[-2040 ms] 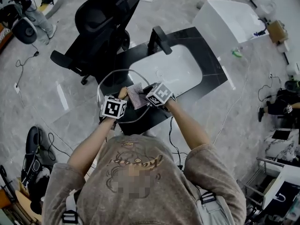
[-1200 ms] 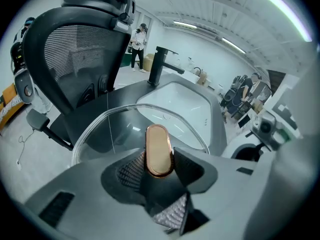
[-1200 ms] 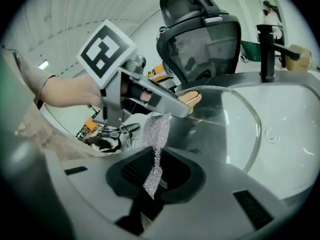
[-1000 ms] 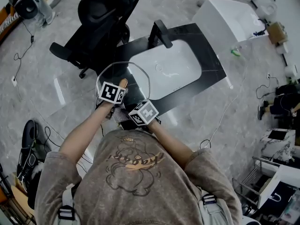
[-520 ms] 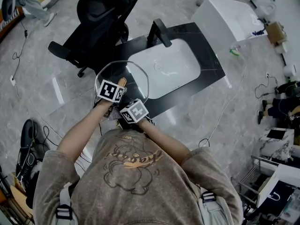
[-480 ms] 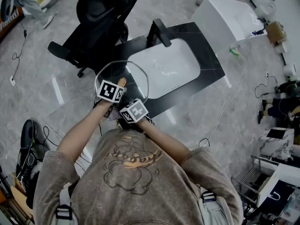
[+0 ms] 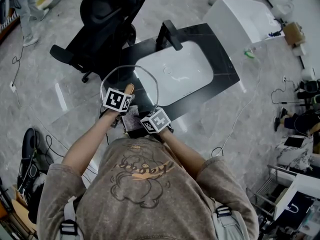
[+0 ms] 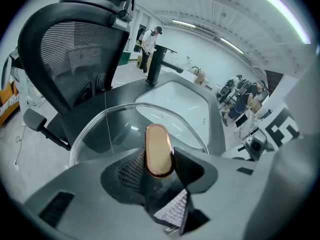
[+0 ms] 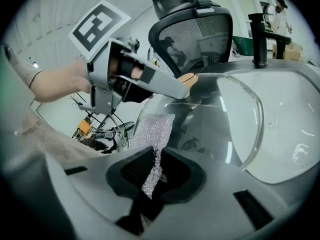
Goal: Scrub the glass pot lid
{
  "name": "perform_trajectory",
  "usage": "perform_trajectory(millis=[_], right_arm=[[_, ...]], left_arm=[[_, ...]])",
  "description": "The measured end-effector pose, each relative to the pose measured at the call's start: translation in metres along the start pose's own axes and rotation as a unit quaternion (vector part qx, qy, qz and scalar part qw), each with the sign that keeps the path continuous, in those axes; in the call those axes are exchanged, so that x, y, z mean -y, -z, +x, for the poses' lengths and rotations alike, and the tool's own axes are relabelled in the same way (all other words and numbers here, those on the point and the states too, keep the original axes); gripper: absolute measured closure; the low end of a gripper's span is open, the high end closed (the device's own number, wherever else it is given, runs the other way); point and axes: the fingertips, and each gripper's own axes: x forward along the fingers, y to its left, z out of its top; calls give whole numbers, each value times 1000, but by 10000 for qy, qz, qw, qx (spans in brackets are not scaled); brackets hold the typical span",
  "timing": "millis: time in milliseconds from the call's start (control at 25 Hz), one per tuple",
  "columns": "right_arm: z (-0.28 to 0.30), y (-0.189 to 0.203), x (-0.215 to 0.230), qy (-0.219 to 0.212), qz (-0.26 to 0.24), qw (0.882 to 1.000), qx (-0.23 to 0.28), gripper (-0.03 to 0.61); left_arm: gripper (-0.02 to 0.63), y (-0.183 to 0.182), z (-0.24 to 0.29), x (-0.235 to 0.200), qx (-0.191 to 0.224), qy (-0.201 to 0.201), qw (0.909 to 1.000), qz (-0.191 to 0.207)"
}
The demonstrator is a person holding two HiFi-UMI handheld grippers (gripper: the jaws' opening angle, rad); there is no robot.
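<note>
The glass pot lid is held over the black counter, left of the white sink. My left gripper is shut on the lid's copper-coloured handle, and the glass lid spreads beyond it. My right gripper is shut on a silvery scrub cloth. The cloth lies against the lid's near edge, just below the left gripper. In the right gripper view the lid curves away toward the sink, with its handle in the left jaws.
A black faucet stands at the sink's far edge. A black office chair sits beyond the counter on the left. A white box is at the far right. Cables trail over the grey floor.
The right gripper drew the cloth back from the middle of the lid to its near edge, then shifted slightly right. The left gripper keeps holding the lid handle in nearly the same place.
</note>
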Motion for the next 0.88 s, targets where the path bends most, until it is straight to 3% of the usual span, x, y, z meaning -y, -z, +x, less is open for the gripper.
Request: perform_trajectory(millis=[440,880], right_arm=[[-49,19,73,600,333,9976,-112,499],[-70,-21,154,1236,439,9913,-85,492]], left_arm=[[426,0,0,1,84,-10,10000,4],[426,0,1,1,132,-24,9999,-26]])
